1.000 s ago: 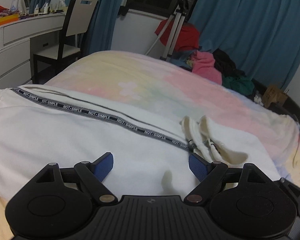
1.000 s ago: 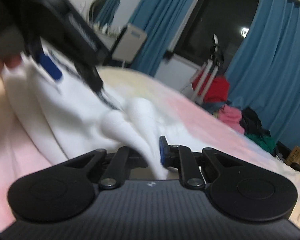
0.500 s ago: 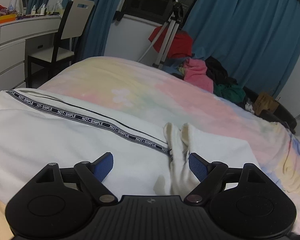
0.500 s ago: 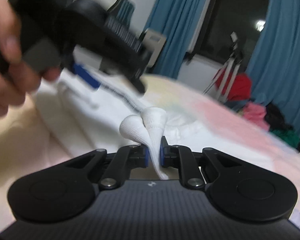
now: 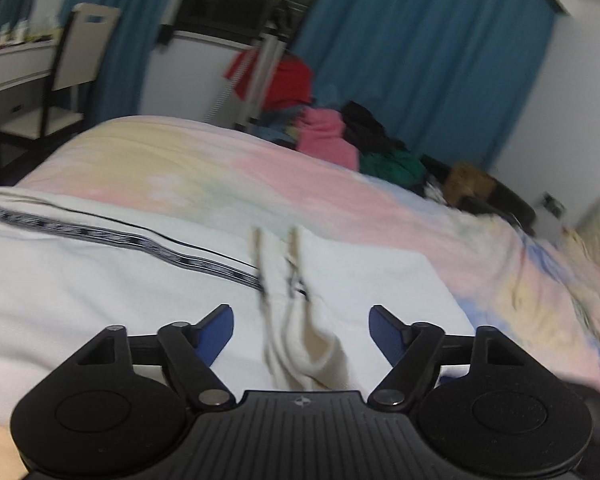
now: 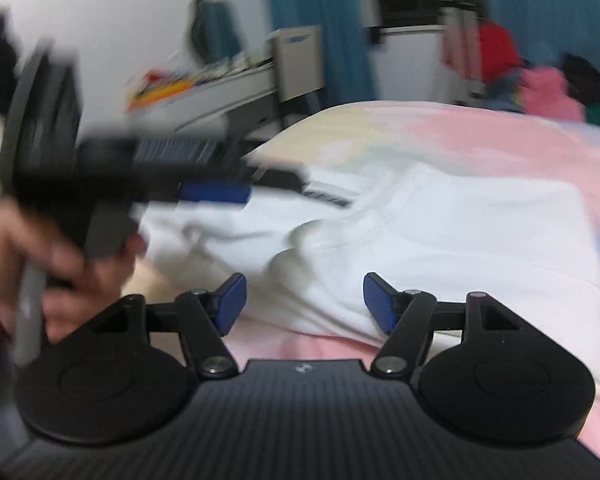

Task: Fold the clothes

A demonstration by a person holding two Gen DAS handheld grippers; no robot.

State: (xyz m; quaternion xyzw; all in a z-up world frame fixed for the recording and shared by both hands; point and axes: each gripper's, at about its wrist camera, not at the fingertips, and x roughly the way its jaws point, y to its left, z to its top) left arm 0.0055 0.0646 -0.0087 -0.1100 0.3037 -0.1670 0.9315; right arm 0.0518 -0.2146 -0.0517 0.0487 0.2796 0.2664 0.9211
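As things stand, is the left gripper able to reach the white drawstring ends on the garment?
Probably yes. The drawstring ends lie on the white garment directly between the jaws of the left gripper, which are closing but not yet pressing on them. Nothing blocks the way.

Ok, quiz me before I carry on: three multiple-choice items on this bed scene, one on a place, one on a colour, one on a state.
1. Where does the white garment lie?
A. on the chair
B. on the pastel bedspread
C. on the floor

2. What colour are the curtains?
A. teal blue
B. yellow
C. grey

3. How does the right gripper stand?
A. clamped on a red shirt
B. clamped on the left gripper
C. pads apart, gripping nothing

Answers:
1 B: the white cloth is spread over the pink and yellow cover.
2 A: blue drapes hang beside the dark window.
3 C: its jaws are opening, and the blue pads stand clear of the white cloth beyond them.
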